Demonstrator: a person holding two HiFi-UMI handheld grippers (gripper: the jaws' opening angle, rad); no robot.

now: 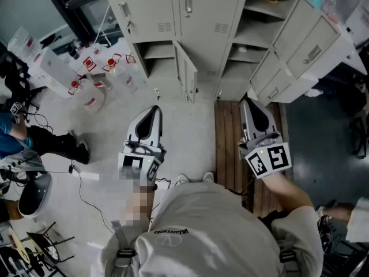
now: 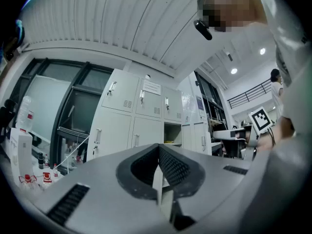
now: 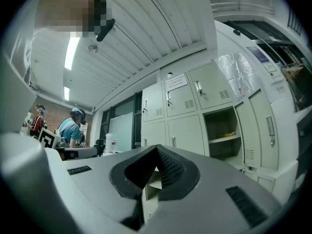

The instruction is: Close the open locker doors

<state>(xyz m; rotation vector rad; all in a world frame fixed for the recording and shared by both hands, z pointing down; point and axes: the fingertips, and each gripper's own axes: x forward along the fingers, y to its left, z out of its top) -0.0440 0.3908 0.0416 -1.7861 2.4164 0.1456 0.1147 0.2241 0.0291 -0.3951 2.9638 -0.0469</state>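
Note:
A bank of pale grey lockers (image 1: 190, 10) stands ahead of me. In the head view a small lower door (image 1: 185, 71) hangs ajar in the middle. Two larger doors on the right, upper (image 1: 305, 39) and lower (image 1: 277, 82), swing wide off bare shelves (image 1: 256, 33). My left gripper (image 1: 155, 109) and right gripper (image 1: 245, 103) are both shut and hold nothing, a short way back from the lockers. In the left gripper view the shut left gripper (image 2: 158, 148) faces the locker fronts (image 2: 141, 116). The right gripper (image 3: 156, 148) faces an open compartment (image 3: 222, 130) and its door (image 3: 267, 126).
Bottles with red labels (image 1: 92, 79) stand on the floor at the left, near white boxes (image 1: 52, 65). A seated person's legs (image 1: 55, 143) and cables (image 1: 86, 178) are further left. A strip of wooden boards (image 1: 230, 149) runs under my right gripper. Dark floor (image 1: 323, 137) lies to the right.

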